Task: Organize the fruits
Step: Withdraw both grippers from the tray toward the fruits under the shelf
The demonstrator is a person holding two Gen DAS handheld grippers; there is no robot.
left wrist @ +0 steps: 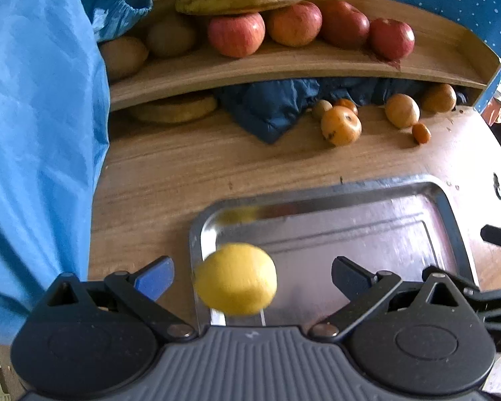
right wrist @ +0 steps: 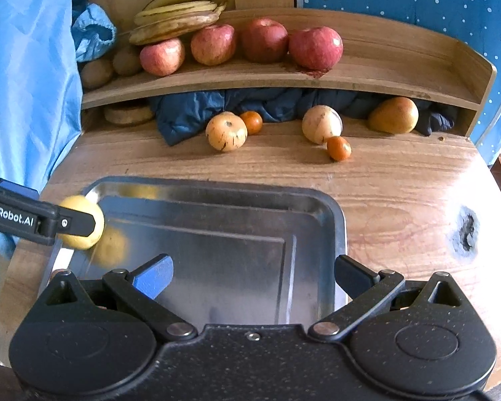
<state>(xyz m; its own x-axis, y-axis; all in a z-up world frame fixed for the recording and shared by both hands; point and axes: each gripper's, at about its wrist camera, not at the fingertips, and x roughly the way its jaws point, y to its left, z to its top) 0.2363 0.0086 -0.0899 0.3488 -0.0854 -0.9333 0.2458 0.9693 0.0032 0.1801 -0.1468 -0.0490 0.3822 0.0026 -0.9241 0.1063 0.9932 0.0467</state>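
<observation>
A yellow lemon (left wrist: 236, 279) sits between the wide-open fingers of my left gripper (left wrist: 252, 275), touching neither, over the near left corner of the metal tray (left wrist: 367, 230). In the right wrist view the lemon (right wrist: 80, 222) shows at the tray's left rim (right wrist: 217, 183), partly behind the left gripper's finger (right wrist: 73, 224). My right gripper (right wrist: 254, 275) is open and empty above the tray's near edge. Apples (right wrist: 213, 44), bananas (right wrist: 177, 13) and kiwis (right wrist: 97, 72) lie on the wooden shelf (right wrist: 367, 80).
Yellow-brown round fruits (right wrist: 226, 132) and small oranges (right wrist: 339, 148) lie on the wooden table (right wrist: 400, 200) beyond the tray. A dark blue cloth (right wrist: 190, 113) is stuffed under the shelf. A light blue fabric (left wrist: 36, 133) hangs at the left.
</observation>
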